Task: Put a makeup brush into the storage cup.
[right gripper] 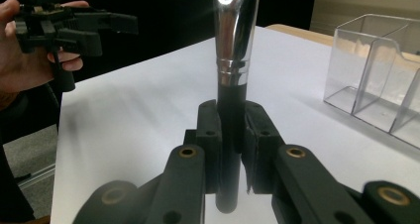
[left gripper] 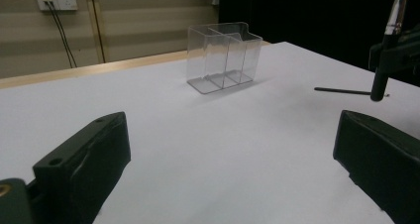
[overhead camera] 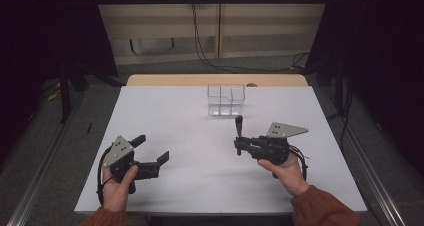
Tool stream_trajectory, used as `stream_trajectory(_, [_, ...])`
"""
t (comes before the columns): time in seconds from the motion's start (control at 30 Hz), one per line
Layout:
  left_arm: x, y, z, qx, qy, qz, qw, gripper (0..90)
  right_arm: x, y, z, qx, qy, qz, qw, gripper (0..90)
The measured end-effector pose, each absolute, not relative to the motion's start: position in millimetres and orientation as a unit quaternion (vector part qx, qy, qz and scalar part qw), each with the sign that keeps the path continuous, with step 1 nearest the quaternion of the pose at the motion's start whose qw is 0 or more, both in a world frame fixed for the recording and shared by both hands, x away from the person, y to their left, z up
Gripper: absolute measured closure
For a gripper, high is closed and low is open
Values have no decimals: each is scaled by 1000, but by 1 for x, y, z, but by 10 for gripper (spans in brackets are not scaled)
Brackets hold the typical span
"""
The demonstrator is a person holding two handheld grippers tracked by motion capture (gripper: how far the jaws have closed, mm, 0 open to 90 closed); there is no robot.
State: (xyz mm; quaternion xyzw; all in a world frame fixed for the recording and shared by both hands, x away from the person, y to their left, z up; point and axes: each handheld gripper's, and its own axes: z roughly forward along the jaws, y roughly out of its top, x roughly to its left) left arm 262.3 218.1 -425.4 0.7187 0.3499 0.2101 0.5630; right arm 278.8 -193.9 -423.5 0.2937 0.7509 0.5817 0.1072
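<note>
Here the right tool is clamped on a black-handled makeup brush, held at about four o'clock on the table. The left tool, at eight o'clock, stands wide apart and empty. A clear organizer sits at twelve.

My left hand-held gripper sits low at the near left, jaws spread wide and pointing right with nothing between them. My right hand-held gripper is at the near right, pointing left, its jaws clamped tight; my right hand grips it from below.
</note>
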Motion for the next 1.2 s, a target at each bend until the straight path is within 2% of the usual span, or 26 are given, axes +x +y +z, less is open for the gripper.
stream_trajectory(0.53, [256, 231, -429, 707, 356, 217, 571, 12, 291, -196, -410, 296, 741, 588, 132, 804])
stream_trajectory(1.2, [250, 236, -428, 710, 354, 227, 564, 15, 331, -209, -393, 315, 722, 591, 172, 804])
